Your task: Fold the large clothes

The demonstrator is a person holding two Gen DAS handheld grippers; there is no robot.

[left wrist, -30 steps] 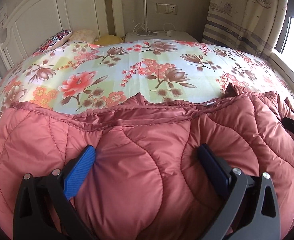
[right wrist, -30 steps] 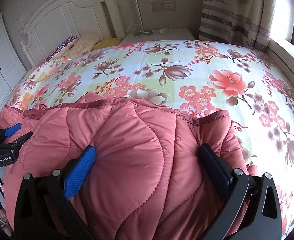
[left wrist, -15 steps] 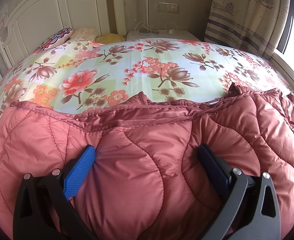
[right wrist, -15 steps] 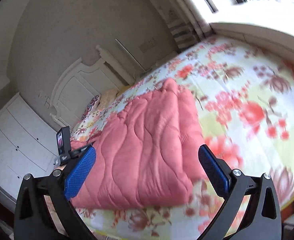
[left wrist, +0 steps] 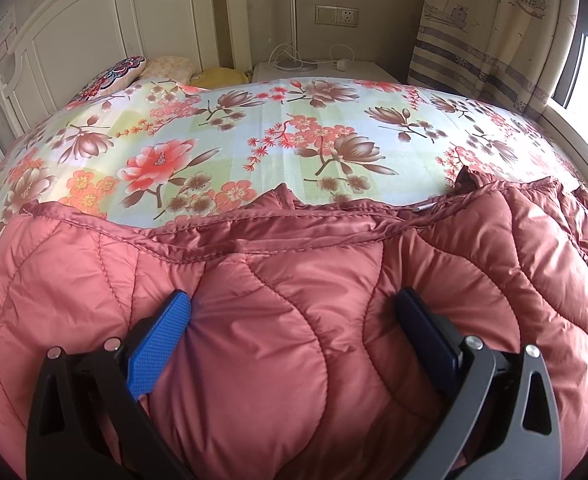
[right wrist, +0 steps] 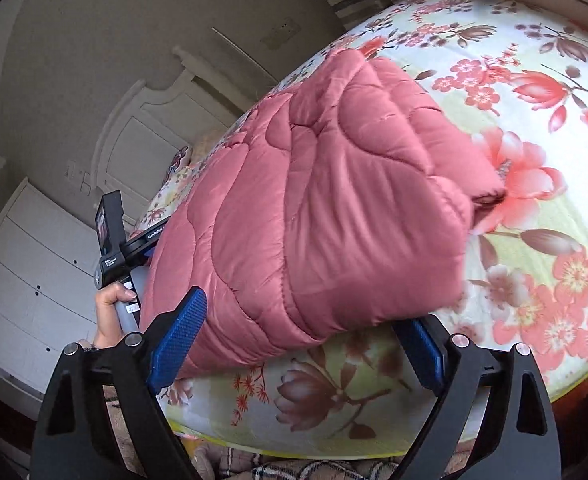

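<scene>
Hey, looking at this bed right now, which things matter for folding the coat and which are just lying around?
Part of the job:
- pink quilted coat
- left hand-held gripper, jaws wide, pressed into the coat
- right hand-held gripper, jaws closing, coat's corner between them

Just lying about:
- pillows
- nightstand with lamp base and cable
- curtain
- floral bedsheet, the work surface only

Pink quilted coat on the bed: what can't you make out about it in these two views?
- Left wrist view: the coat runs off the bottom edge, so its near part is cut off; the left gripper's pad tips sink into the padding.
- Right wrist view: its right edge is blurred by motion.
- Sleeves: buried in the folds in both views.
</scene>
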